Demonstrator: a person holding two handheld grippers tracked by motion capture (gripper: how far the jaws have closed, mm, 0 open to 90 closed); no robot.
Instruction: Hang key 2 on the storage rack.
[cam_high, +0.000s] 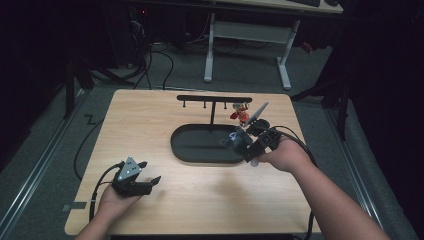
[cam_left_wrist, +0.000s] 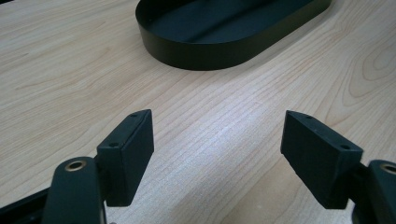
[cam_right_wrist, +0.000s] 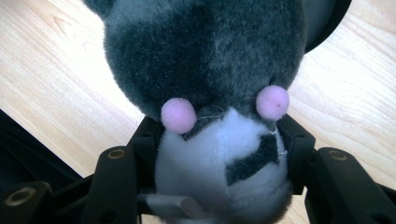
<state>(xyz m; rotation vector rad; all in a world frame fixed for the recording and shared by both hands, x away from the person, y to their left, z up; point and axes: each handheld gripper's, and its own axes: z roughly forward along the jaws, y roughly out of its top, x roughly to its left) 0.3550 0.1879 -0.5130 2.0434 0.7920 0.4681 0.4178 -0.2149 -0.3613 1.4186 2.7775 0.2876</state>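
The jaws of the right gripper (cam_right_wrist: 219, 154) are closed on a grey plush toy (cam_right_wrist: 210, 93), pressed into its pale lower part from both sides. Two pink pompoms are seen on the toy, with a black patch below them on the white fabric. The top of the toy is cut off by the frame in the right gripper view, so its full shape cannot be made out. In the high view the right gripper (cam_high: 239, 145) is held by the right hand (cam_high: 285, 155) at the right end of a black oval tray (cam_high: 187, 150), and the toy (cam_high: 234, 141) is seen there as a small dark shape over the tray's rim.

The jaws of the left gripper (cam_left_wrist: 217, 154) are spread wide, with nothing between them and bare wood of the worktop (cam_left_wrist: 70, 70) beneath. The left gripper (cam_high: 145, 185) is held by the left hand (cam_high: 112, 202) near the front left of the worktop, well apart from the tray.

A black T-shaped stand (cam_high: 214, 100) rises from the tray, and a small red and white figure (cam_high: 241, 114) is seen at its right end; its details are too small to tell.
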